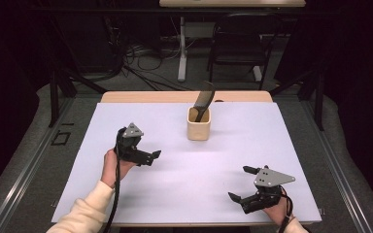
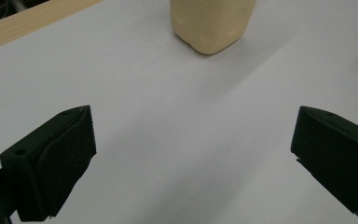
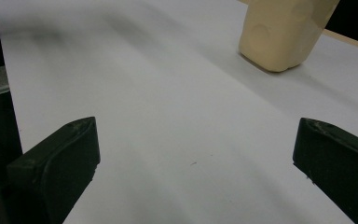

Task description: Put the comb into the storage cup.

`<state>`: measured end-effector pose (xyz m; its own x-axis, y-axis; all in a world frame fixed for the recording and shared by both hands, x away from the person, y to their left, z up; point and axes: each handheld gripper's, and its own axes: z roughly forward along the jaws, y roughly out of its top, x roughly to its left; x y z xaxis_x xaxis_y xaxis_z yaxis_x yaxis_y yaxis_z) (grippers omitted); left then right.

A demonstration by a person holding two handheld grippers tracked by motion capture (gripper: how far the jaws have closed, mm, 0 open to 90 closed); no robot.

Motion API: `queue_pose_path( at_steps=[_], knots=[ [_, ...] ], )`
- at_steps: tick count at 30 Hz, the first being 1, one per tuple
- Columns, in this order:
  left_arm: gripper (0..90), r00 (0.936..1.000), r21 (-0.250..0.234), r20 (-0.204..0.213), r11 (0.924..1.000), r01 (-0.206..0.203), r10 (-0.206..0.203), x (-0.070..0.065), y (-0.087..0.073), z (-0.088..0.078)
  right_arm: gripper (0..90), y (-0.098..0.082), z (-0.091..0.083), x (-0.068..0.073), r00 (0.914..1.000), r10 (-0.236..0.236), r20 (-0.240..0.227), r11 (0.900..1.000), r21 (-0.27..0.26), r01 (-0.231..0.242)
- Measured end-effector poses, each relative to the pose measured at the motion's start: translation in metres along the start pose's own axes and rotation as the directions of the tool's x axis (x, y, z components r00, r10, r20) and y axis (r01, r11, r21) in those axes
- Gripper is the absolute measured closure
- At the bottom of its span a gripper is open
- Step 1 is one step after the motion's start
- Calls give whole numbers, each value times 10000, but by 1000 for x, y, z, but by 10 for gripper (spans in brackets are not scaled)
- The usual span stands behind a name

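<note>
A cream cup (image 1: 198,125) stands upright at the back middle of the white sheet, with a dark flat tool (image 1: 205,96) leaning out of its top. My left gripper (image 1: 153,157) is held left of and nearer than the cup, open, with nothing between its jaws. In the left gripper view the left gripper (image 2: 193,140) points at the cup (image 2: 212,23) across bare sheet. My right gripper (image 1: 239,183) is open near the front right, also with nothing in it. In the right gripper view the right gripper (image 3: 196,144) has the cup (image 3: 284,32) at the upper right.
The white sheet (image 1: 175,194) covers most of the wooden table (image 1: 150,97), whose bare edge runs along the back. Beyond the table are a dark chair (image 1: 238,48), a white table leg (image 1: 181,48) and cables on the floor.
</note>
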<state>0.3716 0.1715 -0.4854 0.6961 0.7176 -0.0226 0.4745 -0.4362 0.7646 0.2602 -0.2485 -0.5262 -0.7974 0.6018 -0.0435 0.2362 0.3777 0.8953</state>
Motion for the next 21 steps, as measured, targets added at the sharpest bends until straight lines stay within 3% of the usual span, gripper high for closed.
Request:
queue_pose_path(
  at_steps=[21],
  knots=[
    [0, 9985, -340, -473, 9991, 248, -264, -7, -44, -26, 1, 0, 0, 0, 10000, 19, -20, 10000, 49, -19]
  ],
)
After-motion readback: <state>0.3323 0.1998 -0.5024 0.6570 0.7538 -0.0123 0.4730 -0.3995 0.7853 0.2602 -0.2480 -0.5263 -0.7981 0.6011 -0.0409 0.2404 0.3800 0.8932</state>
